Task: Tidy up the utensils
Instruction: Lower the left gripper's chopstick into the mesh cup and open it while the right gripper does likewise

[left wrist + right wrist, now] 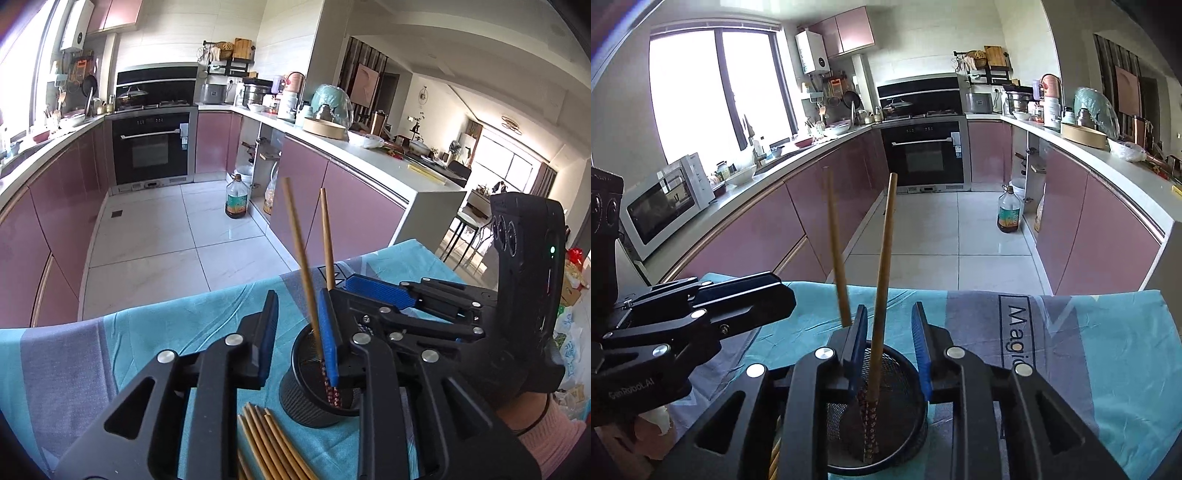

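- Tablecloth (pixel 155 332), teal with grey bands, covered the table in the lower half of both views; printed lettering lay at 3 o'clock in the right wrist view.
- Right gripper (pixel 890 347) hung directly over the mesh cup (pixel 908 417); its blue-padded jaws stood a little apart, and one chopstick (pixel 882 280) rose between them without visibly touching either pad; nothing was gripped.
- Left gripper (pixel 299 332) sat at the cup's 9 o'clock side in its own view; its jaws were likewise slightly parted, a second chopstick (pixel 301 254) leaning near the right-hand pad, free of any grip as far as could be seen.
- Mesh cup, black and round, stood upright on the cloth at 6 o'clock in both views; both chopsticks stood in it, patterned ends down, plain ends tilted toward 12 o'clock.
- Loose chopsticks (pixel 273 443), a fanned bundle, lay flat on the cloth at 7 o'clock of the cup, just beside it.
- A hand (pixel 524 406) with a pink sleeve held the right gripper's handle at 4 o'clock in the left wrist view.
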`<state>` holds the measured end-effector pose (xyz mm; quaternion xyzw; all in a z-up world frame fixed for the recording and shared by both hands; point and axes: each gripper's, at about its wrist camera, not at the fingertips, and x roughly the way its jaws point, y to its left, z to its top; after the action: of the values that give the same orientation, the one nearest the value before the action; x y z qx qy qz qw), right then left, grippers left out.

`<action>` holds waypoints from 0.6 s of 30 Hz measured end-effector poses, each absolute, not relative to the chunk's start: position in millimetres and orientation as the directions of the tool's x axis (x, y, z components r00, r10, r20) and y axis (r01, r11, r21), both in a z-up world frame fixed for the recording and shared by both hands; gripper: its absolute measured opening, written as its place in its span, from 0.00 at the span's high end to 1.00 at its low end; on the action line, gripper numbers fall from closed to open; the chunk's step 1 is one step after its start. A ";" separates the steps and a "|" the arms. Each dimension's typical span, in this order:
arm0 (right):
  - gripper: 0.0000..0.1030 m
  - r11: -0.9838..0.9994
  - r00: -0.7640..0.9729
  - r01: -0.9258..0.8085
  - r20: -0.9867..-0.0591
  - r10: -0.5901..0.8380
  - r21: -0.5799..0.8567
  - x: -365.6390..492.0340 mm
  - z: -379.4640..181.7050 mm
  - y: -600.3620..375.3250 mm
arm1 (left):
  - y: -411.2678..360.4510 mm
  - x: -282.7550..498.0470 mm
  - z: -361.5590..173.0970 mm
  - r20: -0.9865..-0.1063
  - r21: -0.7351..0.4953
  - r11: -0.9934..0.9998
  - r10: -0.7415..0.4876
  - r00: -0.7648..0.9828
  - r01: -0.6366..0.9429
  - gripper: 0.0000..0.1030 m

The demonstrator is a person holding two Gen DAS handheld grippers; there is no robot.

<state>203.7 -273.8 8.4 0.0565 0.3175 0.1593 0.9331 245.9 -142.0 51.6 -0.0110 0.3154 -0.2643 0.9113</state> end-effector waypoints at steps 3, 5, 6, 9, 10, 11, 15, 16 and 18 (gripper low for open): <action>0.77 0.943 0.758 -0.264 -0.562 0.332 0.200 196.1 10.3 -273.5 | -133.1 239.2 50.2 -0.555 -0.190 0.866 -0.483 0.677 0.462 0.79; 0.76 0.945 0.767 -0.265 -0.551 0.328 0.193 191.4 12.9 -274.5 | -125.6 232.6 51.3 -0.543 -0.190 0.874 -0.474 0.693 0.448 0.79; 0.76 0.944 0.774 -0.269 -0.540 0.331 0.193 186.8 14.6 -274.6 | -120.4 228.8 50.4 -0.537 -0.188 0.877 -0.469 0.702 0.442 0.76; 0.70 0.942 0.791 -0.278 -0.510 0.337 0.190 174.7 21.2 -276.5 | -105.9 214.0 53.0 -0.511 -0.168 0.890 -0.446 0.735 0.424 0.68; 0.70 0.939 0.797 -0.287 -0.497 0.344 0.189 168.2 24.2 -276.5 | -100.6 207.9 53.1 -0.504 -0.162 0.894 -0.440 0.744 0.419 0.65; 0.70 0.933 0.797 -0.307 -0.484 0.361 0.191 161.2 27.3 -275.9 | -94.8 201.5 53.0 -0.496 -0.155 0.898 -0.432 0.753 0.413 0.64; 0.65 0.906 0.789 -0.389 -0.448 0.422 0.168 128.5 35.9 -267.1 | -73.9 178.1 45.8 -0.493 -0.118 0.916 -0.389 0.778 0.383 0.57; 0.64 0.895 0.776 -0.414 -0.450 0.443 0.166 121.1 34.8 -262.7 | -69.9 173.6 40.6 -0.503 -0.110 0.919 -0.380 0.776 0.379 0.56; 0.64 0.872 0.738 -0.459 -0.473 0.481 0.171 109.5 27.5 -251.8 | -62.7 166.9 29.0 -0.526 -0.092 0.927 -0.356 0.773 0.364 0.56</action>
<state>109.5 -251.8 27.5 0.0217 0.2596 0.2522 0.9319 166.9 -62.8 29.0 0.0076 0.2778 -0.1911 0.9414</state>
